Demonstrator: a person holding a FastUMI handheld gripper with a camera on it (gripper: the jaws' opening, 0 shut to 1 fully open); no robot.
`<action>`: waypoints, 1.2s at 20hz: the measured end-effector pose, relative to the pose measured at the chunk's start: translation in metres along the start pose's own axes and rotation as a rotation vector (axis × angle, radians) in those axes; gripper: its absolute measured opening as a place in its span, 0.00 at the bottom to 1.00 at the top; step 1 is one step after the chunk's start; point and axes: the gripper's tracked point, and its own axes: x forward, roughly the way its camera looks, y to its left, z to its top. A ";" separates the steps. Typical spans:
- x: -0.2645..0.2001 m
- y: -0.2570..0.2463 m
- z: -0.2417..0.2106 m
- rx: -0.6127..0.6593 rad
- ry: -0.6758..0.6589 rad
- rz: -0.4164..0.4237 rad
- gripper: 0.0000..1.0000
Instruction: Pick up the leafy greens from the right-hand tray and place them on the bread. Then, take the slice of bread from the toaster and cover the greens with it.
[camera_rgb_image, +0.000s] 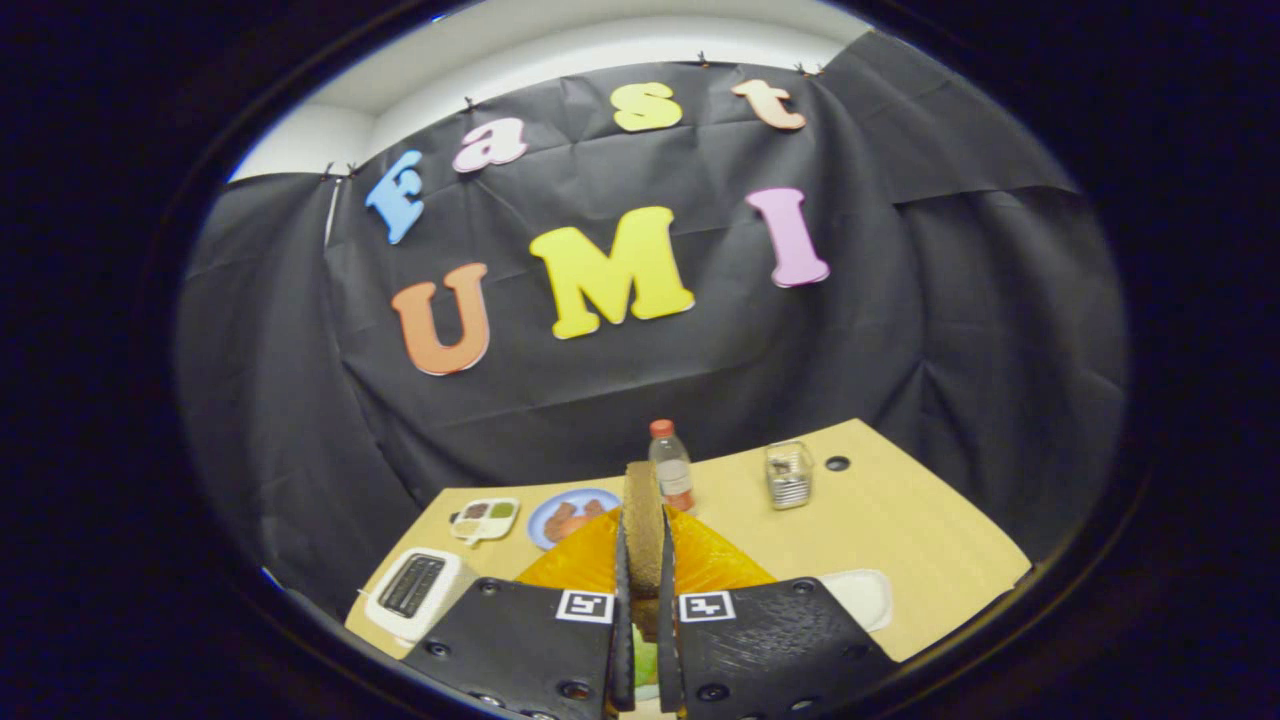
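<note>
My gripper (643, 585) is shut on a brown slice of bread (642, 520), held upright on its edge between the two fingers and sticking out beyond their tips. Under the fingers lies an orange plate (715, 562). A bit of green leaf (646, 662) shows low in the narrow gap between the fingers. The white toaster (413, 588) stands to the left of the fingers, its slot dark. To the right of the fingers lies a white tray (865, 593), partly hidden behind the right finger.
On the tan table (900, 520), beyond the fingers, stand a clear bottle (672, 470) with a red cap and a glass jar (788, 474). A blue plate (570, 517) with brownish food and a white divided dish (484, 518) lie at the back left. Black cloth walls the booth.
</note>
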 end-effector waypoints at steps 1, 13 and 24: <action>0.003 -0.025 -0.002 0.007 0.003 -0.026 0.09; 0.067 -0.170 -0.100 0.236 0.142 -0.067 0.09; 0.076 -0.191 -0.160 0.473 0.166 -0.081 0.09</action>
